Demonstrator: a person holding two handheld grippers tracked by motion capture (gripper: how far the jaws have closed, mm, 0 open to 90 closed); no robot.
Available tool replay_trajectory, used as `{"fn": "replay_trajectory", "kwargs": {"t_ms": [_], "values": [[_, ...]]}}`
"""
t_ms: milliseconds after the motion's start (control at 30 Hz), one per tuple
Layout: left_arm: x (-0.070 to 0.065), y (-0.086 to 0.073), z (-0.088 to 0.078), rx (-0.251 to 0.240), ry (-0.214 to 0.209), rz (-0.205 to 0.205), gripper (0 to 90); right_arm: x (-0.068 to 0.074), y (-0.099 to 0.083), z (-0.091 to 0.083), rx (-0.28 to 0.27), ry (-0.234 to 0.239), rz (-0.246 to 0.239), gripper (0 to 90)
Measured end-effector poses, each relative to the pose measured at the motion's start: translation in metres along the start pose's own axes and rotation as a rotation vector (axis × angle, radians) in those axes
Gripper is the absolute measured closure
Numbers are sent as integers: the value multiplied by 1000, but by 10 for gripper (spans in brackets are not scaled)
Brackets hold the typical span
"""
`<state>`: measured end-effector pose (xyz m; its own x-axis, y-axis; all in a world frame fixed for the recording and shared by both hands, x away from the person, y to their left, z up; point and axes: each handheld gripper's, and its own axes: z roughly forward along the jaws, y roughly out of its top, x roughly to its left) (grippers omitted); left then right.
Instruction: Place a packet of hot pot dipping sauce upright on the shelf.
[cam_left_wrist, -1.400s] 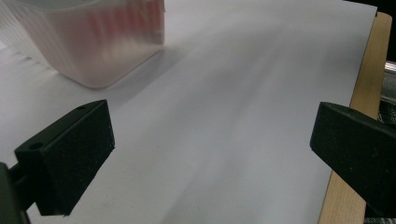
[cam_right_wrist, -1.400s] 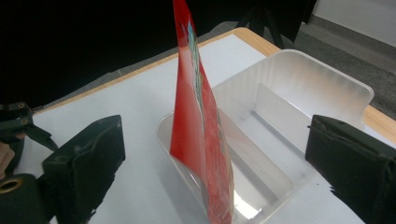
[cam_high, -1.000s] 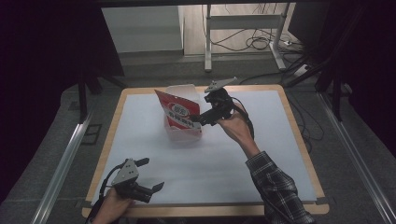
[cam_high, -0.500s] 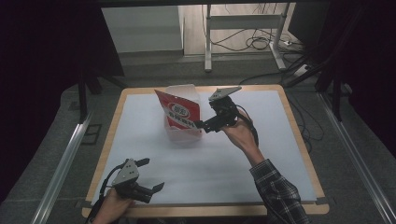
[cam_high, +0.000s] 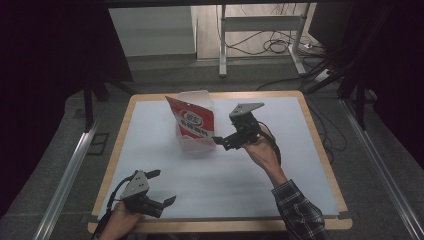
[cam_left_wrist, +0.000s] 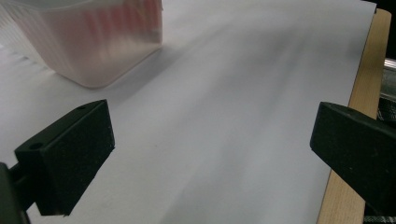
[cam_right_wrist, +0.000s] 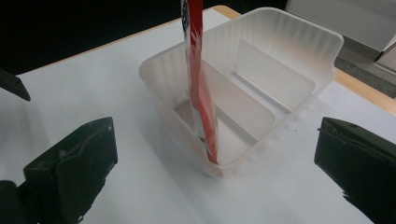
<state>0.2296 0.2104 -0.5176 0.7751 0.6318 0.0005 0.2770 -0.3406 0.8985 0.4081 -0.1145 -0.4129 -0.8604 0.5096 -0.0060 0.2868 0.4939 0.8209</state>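
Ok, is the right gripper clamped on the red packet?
No: in the right gripper view the right gripper stands wide open, short of the clear bin, where the red packet stands on its own.

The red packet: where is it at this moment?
In the high view, the red packet stands upright inside the translucent tub at the table's far middle, just left of the right gripper.

Dim room, grey floor (cam_high: 165, 75), metal stand (cam_high: 260, 25), tangled cables (cam_high: 280, 46), wood-edged table (cam_high: 320, 145)
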Motion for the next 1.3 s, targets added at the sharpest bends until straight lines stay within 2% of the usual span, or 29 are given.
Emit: {"fn": "replay_trajectory", "kwargs": {"t_ms": [300, 567, 833, 1300], "values": [[0, 0, 0, 6, -3, 11, 0, -5, -12, -12, -16, -15, 39, 0], [-2, 1, 0, 7, -13, 24, 0, -3, -18, -19, -11, -49, 40, 0], [-2, 0, 0, 5, -15, 19, 0, -1, -24, -24, -4, -91, 46, 0], [-2, 0, -1, -1, -24, 26, 0, -4, -40, -29, 46, -113, 61, 0]]}}
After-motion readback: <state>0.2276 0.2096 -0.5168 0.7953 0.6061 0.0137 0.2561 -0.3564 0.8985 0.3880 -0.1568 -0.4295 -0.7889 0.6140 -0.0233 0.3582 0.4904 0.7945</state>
